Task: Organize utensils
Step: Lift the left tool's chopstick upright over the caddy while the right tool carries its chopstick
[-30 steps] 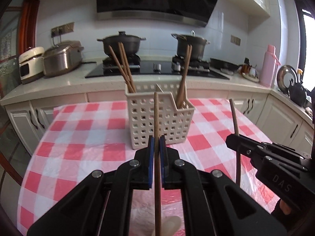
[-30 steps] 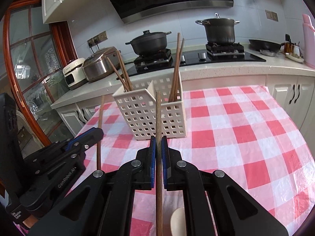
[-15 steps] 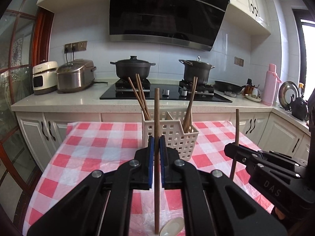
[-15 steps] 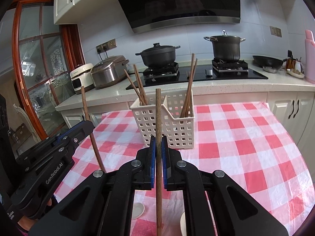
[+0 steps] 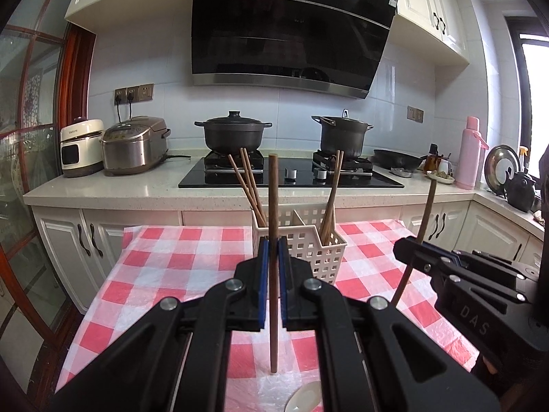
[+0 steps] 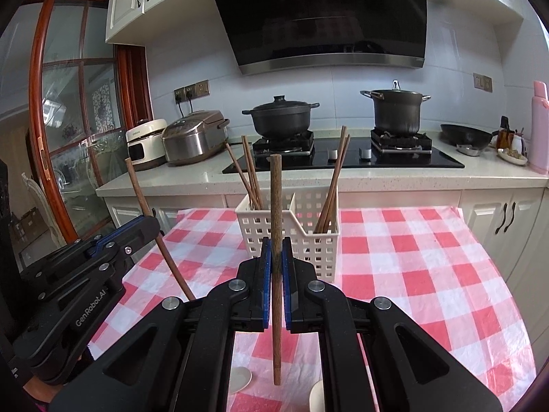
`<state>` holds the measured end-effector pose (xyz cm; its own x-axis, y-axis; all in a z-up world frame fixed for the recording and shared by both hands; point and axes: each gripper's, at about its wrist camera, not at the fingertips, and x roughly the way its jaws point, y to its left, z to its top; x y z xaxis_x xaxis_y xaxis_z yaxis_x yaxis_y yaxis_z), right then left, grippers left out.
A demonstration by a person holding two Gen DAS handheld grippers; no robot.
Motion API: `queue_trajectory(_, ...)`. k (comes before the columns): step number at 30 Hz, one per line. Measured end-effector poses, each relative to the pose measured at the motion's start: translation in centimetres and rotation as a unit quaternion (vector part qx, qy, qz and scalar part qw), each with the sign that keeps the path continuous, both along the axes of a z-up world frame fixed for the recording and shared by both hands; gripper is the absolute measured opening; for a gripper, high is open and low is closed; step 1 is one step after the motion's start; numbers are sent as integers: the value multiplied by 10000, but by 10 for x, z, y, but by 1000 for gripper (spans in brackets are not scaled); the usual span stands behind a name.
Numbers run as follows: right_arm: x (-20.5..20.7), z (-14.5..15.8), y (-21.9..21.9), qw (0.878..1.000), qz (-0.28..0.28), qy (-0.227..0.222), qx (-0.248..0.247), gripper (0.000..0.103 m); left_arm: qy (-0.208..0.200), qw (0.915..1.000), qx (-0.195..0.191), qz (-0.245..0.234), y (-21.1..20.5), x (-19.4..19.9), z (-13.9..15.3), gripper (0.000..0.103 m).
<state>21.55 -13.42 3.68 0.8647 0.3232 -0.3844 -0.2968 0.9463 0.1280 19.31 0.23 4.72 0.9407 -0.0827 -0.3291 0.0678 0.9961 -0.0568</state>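
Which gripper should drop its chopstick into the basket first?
Roughly even, slightly left: the left gripper holds its chopstick upright, lined up with the white basket. The right gripper is similarly placed.

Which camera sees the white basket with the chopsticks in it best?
The right wrist view: the white basket shows both compartments and most of its front. In the left wrist view the basket is partly hidden behind the left tongs and their chopstick.
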Motion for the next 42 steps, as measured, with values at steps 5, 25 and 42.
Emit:
queue_trajectory(5, 0, 4, 0, 10000, 11, -53, -5, 6, -10, 10000, 16, 7, 0, -1, 2, 6)
queue_trajectory(25, 28, 37, -3, 9988, -28, -468, -102, 6, -162, 9997, 104, -155, -5, 15, 43, 6)
queue_trajectory(42, 96, 87, -16, 9977, -164, -652, 19, 6, -422, 9985, -63, -342, -7, 85, 125, 6)
